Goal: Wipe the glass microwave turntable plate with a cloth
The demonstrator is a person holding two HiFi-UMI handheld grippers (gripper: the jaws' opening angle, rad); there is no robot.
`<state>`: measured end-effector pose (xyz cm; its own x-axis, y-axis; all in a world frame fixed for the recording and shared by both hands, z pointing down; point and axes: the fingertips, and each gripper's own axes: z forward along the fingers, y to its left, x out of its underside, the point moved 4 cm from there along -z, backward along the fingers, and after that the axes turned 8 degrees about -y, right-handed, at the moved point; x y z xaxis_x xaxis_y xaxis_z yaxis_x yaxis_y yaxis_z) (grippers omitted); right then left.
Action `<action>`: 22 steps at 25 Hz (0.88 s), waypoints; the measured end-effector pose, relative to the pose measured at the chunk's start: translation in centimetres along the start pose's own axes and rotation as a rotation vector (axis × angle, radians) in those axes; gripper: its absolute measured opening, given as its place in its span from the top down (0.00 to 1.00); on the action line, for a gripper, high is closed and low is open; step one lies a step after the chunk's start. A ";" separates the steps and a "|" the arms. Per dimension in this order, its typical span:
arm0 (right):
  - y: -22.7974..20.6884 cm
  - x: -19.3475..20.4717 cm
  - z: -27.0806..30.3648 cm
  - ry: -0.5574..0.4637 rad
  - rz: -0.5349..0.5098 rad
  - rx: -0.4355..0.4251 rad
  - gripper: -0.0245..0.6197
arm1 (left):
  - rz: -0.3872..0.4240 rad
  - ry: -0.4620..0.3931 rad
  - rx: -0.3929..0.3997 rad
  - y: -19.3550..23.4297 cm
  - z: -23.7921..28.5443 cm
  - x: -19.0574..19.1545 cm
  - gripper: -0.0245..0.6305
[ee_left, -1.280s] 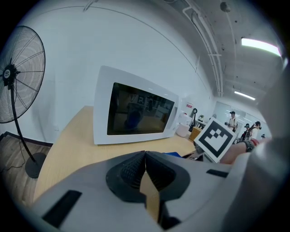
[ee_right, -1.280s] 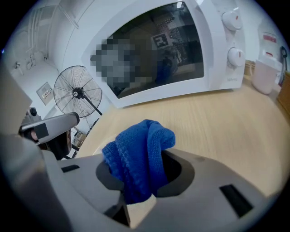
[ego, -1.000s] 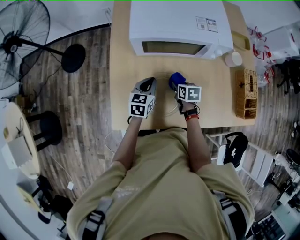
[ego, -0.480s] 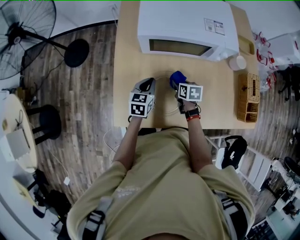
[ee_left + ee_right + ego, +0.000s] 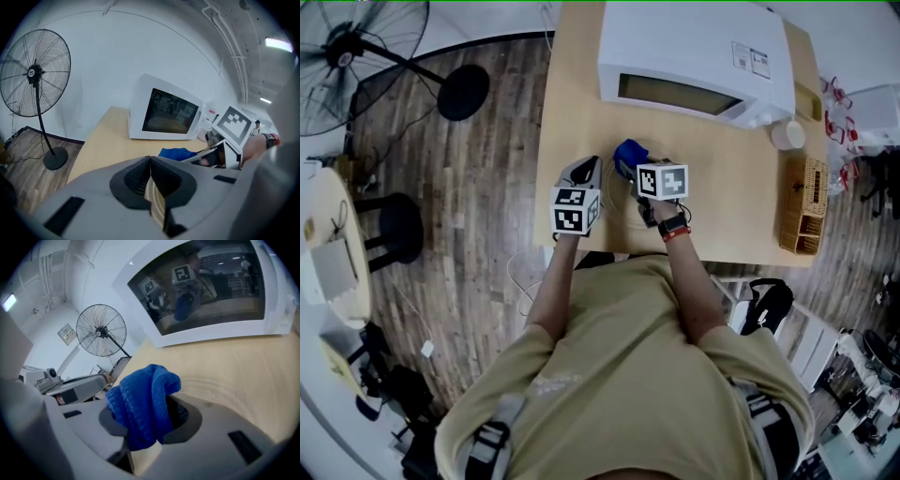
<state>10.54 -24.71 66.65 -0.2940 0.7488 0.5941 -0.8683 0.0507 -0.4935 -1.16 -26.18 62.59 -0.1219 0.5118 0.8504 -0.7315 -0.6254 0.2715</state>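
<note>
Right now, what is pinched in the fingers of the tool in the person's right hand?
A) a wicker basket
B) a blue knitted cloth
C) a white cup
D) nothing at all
B: the right gripper view shows the right gripper clamped on a bunched blue knitted cloth that sticks up out of it.

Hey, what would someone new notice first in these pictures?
A bright blue cloth is clamped in the right gripper, over the wooden table. A big white microwave sits at the table's far end, and a large pedestal fan stands on the floor to its left.
</note>
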 end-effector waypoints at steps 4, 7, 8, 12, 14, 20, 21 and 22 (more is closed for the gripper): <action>1.8 0.9 1.5 0.032 -0.018 -0.045 0.74 | -0.009 -0.008 -0.030 1.3 -0.8 0.0 0.93; 2.9 1.4 2.4 0.050 -0.033 -0.068 0.74 | -0.013 -0.014 -0.043 2.0 -1.1 0.0 0.93; 3.1 1.6 2.7 0.058 -0.037 -0.073 0.74 | -0.014 -0.014 -0.046 2.1 -1.2 0.0 0.93; 3.6 2.6 3.6 0.099 -0.071 -0.084 0.74 | -0.016 -0.006 -0.047 2.1 -1.2 0.2 0.93; 3.7 2.7 3.8 0.102 -0.088 -0.086 0.74 | -0.014 -0.003 -0.043 2.1 -1.1 0.2 0.93; 3.5 2.7 3.6 0.106 -0.097 -0.077 0.74 | -0.014 0.000 -0.044 2.2 -1.1 0.3 0.93; 3.4 2.7 3.6 0.109 -0.096 -0.075 0.74 | -0.012 0.000 -0.043 2.2 -1.0 0.3 0.93; 3.3 2.7 3.6 0.112 -0.096 -0.074 0.74 | -0.010 0.000 -0.042 2.2 -0.9 0.3 0.93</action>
<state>5.45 -24.87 68.88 -0.1608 0.8069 0.5684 -0.8575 0.1709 -0.4853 -3.41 -26.83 62.99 -0.1144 0.5184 0.8475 -0.7603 -0.5948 0.2612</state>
